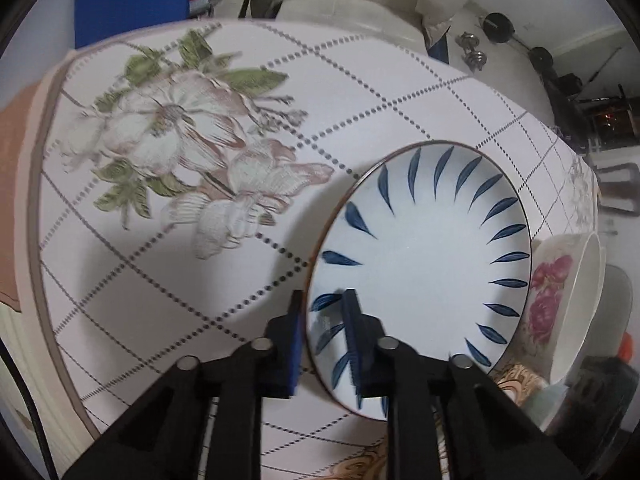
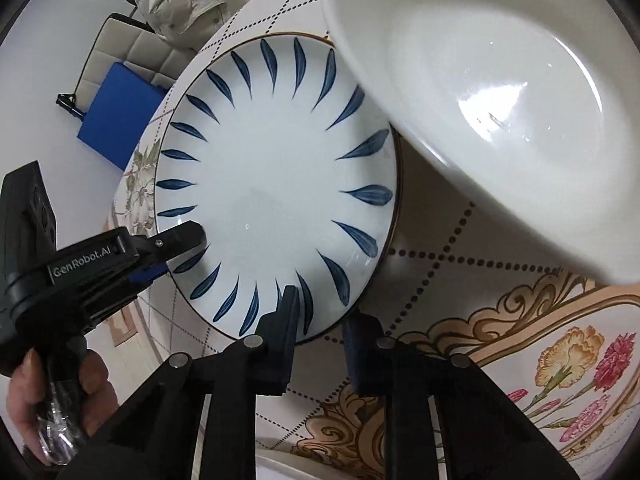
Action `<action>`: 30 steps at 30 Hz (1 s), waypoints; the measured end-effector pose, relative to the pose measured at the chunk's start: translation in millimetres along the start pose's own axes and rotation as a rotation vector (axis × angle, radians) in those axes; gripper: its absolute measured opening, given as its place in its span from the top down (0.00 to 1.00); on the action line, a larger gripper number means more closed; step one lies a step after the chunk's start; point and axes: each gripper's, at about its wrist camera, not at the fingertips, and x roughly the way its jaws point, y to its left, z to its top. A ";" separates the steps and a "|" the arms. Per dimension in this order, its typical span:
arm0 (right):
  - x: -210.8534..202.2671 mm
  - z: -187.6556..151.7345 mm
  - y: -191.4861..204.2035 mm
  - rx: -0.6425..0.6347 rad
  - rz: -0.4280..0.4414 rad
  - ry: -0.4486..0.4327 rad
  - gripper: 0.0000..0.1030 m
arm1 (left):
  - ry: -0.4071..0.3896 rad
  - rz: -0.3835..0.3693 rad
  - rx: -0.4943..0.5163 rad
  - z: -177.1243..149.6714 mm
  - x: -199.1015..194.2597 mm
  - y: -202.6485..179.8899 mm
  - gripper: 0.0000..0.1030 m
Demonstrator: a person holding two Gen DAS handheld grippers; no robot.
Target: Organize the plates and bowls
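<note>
A white plate [image 1: 420, 264] with blue leaf strokes around its rim lies over the flowered tablecloth [image 1: 168, 264]. My left gripper [image 1: 324, 300] is shut on the plate's near-left rim, one finger on top and one underneath. In the right wrist view the same plate [image 2: 280, 184] fills the middle. The left gripper [image 2: 180, 252] clamps its left edge, and my right gripper [image 2: 320, 320] is shut on its near rim. A white bowl [image 2: 480, 100] sits close at the upper right and overlaps the plate's far-right rim. Its outside shows pink flowers [image 1: 548, 292].
A person's hand [image 2: 60, 400] holds the left gripper's handle. The table's curved edge [image 1: 44, 200] runs on the left. Beyond the table are a chair with a cream jacket [image 2: 180, 4], a blue board [image 2: 116, 116] and dumbbells [image 1: 500, 26] on the floor.
</note>
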 end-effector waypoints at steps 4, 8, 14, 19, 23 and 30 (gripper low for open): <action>4.4 -9.2 13.0 -0.043 0.021 0.034 0.79 | -0.023 0.029 0.014 -17.4 -13.5 14.9 0.94; 19.6 -25.1 34.6 -0.114 0.022 0.084 0.79 | -0.027 0.041 -0.030 -39.9 -17.9 46.5 0.93; 28.4 -31.4 51.2 -0.189 0.008 0.085 0.79 | -0.016 0.018 -0.076 -60.5 -26.7 76.2 0.91; 18.4 0.3 38.4 -0.168 -0.011 0.037 0.69 | -0.003 -0.007 -0.079 -55.9 -24.7 79.5 0.83; 16.5 28.7 32.3 -0.139 0.000 0.023 0.69 | 0.014 -0.030 -0.084 -48.0 -20.7 82.2 0.73; 25.5 65.4 44.5 -0.138 0.055 0.056 0.63 | -0.004 -0.012 -0.025 -28.7 -22.3 70.6 0.72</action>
